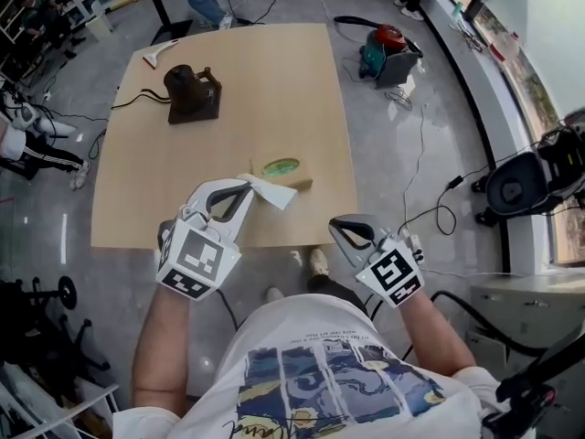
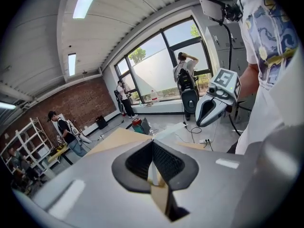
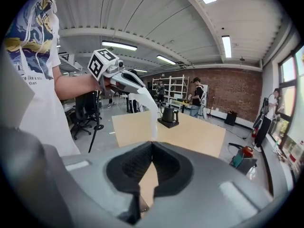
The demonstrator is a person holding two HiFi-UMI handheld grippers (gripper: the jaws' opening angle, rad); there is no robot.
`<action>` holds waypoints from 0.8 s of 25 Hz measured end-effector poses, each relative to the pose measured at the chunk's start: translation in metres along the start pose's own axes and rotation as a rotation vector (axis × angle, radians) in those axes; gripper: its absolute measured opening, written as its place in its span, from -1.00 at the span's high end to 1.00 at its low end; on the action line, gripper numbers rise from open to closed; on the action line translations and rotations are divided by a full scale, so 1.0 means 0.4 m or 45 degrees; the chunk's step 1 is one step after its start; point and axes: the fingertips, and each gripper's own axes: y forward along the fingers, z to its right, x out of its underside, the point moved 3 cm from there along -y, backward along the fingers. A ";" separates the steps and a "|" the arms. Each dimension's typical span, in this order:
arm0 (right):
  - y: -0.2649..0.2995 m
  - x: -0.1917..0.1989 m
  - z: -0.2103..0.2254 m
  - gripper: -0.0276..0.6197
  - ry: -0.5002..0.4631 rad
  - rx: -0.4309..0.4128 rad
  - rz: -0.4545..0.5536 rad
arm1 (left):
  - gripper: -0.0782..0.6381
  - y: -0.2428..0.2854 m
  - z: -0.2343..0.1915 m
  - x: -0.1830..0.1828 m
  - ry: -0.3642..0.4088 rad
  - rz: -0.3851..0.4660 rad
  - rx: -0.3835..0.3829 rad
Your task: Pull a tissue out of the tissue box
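Note:
The tissue box [image 1: 302, 184] is a tan box with a green oval top, standing near the front edge of the wooden table [image 1: 256, 80]. My left gripper [image 1: 247, 187] is held up just left of it, shut on a white tissue [image 1: 272, 193] that trails over the box. In the left gripper view a thin white strip of tissue [image 2: 151, 174] is pinched between the closed jaws. The right gripper view shows the tissue [image 3: 148, 107] hanging down from the left gripper [image 3: 137, 90]. My right gripper [image 1: 335, 227] hovers off the table's front right, shut and holding nothing.
A black kettle on its base [image 1: 192, 94] with a cable stands at the table's far left. A white tool [image 1: 161, 53] lies at the far left corner. A red and teal machine [image 1: 388, 51] and cables are on the floor to the right. People stand in the background.

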 end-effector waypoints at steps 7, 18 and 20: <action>-0.008 -0.021 -0.071 0.91 -0.023 0.033 0.007 | 0.76 -0.120 0.052 0.009 -0.013 0.076 0.010; -0.003 -0.042 -0.189 0.91 -0.036 0.052 0.025 | 0.76 -0.245 0.135 0.065 -0.023 0.101 0.058; 0.000 -0.039 -0.208 0.91 -0.041 0.045 0.029 | 0.76 -0.259 0.151 0.078 -0.022 0.094 0.055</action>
